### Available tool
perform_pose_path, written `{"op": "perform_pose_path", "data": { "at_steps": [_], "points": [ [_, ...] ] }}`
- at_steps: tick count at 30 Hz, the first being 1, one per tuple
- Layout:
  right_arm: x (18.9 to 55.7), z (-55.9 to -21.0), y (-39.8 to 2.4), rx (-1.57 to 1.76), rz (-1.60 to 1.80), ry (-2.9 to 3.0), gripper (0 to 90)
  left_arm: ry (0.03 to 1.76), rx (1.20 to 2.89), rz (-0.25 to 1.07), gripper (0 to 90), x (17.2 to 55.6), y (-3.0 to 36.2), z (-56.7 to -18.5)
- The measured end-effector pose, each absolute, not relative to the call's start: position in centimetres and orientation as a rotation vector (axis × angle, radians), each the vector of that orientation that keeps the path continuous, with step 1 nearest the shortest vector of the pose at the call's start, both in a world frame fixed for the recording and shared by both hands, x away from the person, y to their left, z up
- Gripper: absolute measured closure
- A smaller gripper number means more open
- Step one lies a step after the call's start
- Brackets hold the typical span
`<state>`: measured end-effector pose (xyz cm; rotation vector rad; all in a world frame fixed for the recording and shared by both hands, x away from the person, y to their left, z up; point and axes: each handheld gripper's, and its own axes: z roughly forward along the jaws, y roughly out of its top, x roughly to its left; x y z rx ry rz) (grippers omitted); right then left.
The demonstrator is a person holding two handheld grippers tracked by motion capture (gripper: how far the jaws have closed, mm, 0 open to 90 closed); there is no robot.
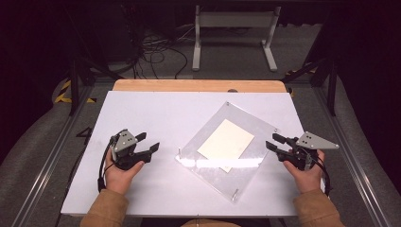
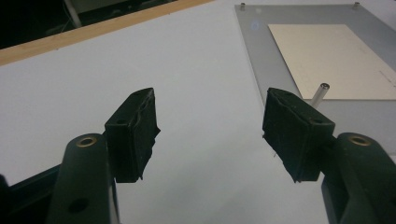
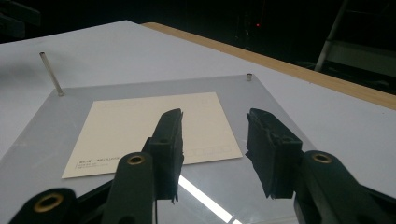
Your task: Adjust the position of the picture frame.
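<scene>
Cream card [image 1: 226,139] under its clear acrylic sheet [image 1: 208,165] is what both my tools point at, and it lies right of the middle of the white table [image 1: 156,113], turned at an angle to the table's edges. Biggest of all is that table, a flat white top with a strip of pale wood [image 1: 198,85] along its far edge. On it rests the acrylic sheet, a square pane that catches a bright streak of light along its near side. The card lies flat within the pane's outline, closer to its far half, with small print near one corner in the right gripper view [image 3: 93,163].

My hands come next. My left gripper [image 1: 150,142] hovers over bare table left of the pane, well apart from the card, its jaws spread with nothing between them; in the left gripper view [image 2: 210,130] I see only white table in the gap. My right gripper [image 1: 273,141] sits at the pane's right edge, jaws likewise spread and pinching nothing; in the right gripper view [image 3: 212,144] they frame the card's near corner from above.

Smallest are the thin metal pins [image 1: 180,152] standing upright at the pane's corners: one tall pin near my left gripper [image 2: 321,91], another at the near corner [image 1: 235,192], and short studs at the far corners [image 3: 249,77].
</scene>
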<state>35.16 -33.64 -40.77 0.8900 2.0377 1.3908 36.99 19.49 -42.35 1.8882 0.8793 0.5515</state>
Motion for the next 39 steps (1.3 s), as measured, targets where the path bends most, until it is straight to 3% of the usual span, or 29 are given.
{"op": "perform_pose_path", "data": {
  "at_steps": [11,39],
  "points": [
    [35.1,-40.7,-33.7,0.892,1.395,2.031,55.0,0.87,1.859,0.51,35.1,36.8,19.0,-42.1],
    [34.8,-40.8,-33.7,0.903,1.387,2.046,53.5,0.695,1.95,0.387,33.4,36.0,13.2,-42.1]
  ]
}}
